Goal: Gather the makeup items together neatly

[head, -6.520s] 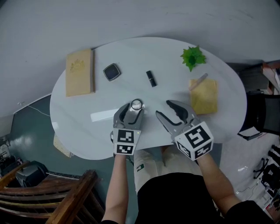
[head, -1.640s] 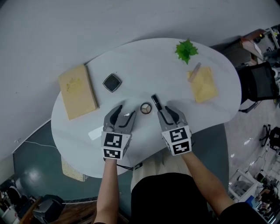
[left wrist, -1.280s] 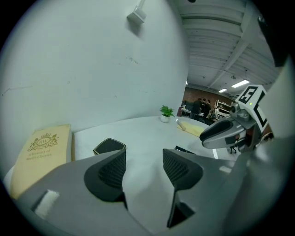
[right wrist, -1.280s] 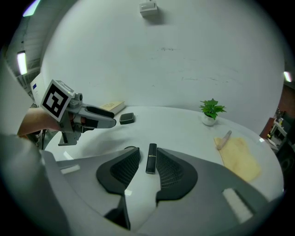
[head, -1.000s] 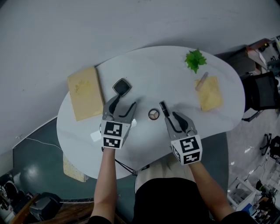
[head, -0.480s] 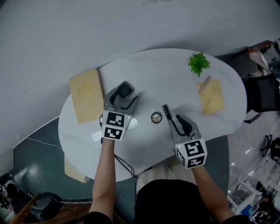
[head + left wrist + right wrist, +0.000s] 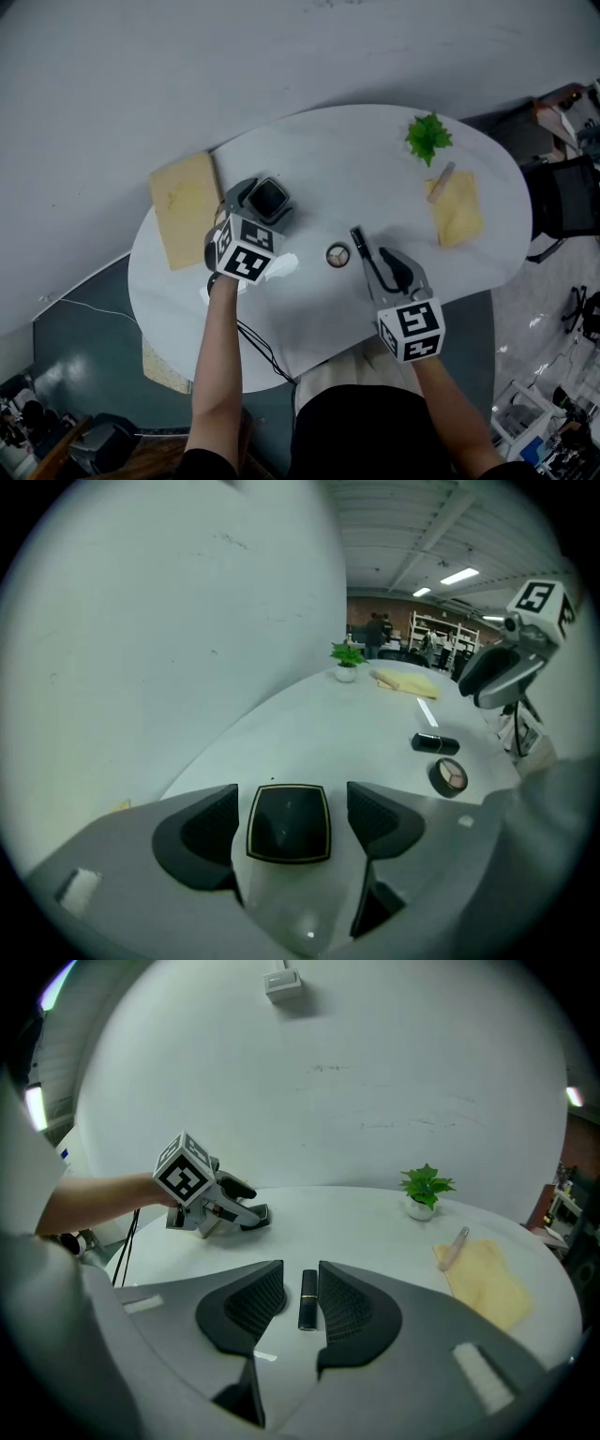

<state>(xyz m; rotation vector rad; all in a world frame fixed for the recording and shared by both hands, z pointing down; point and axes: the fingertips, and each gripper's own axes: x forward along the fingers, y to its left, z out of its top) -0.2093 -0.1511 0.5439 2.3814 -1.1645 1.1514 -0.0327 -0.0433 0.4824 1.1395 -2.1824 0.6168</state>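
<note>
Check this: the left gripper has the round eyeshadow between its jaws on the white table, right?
No. The left gripper, whose jaws have just been opening, has the square black compact between its jaws on the white table. The round eyeshadow lies apart; the left gripper view shows it.

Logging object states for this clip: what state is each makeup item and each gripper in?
Black compact: closed, flat on the table.
Lipstick: capped, lying on its side.
Eyeshadow pot: flat, colour pans showing.
Left gripper: open around the compact, not gripping; jaws have just been opening.
Right gripper: open, lipstick between jaws, not clamped.
</note>
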